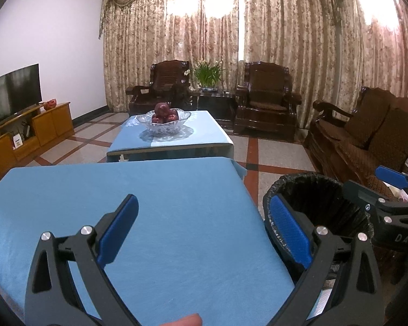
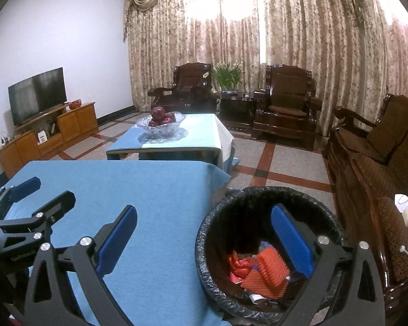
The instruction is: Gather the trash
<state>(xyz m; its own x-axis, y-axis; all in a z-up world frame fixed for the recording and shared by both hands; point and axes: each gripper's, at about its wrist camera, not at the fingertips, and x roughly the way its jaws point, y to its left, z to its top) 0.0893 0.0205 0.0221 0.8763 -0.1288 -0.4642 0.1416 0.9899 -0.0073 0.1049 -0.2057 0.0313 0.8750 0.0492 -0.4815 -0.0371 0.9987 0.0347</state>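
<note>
Both tongs gape wide and hold nothing: left tongs above the blue surface, right tongs by the bin holding orange trash. Lettering "DAS" is cut off.

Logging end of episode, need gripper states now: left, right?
Left gripper: open, holding nothing, over the blue tablecloth.
Right gripper: open, holding nothing, by the trash bin.

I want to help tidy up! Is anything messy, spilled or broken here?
Nothing looks spilled or broken. The trash sits inside the black-lined bin, the fruit bowl stands upright on the far table, and both grippers, left and right, are open and hold nothing.
</note>
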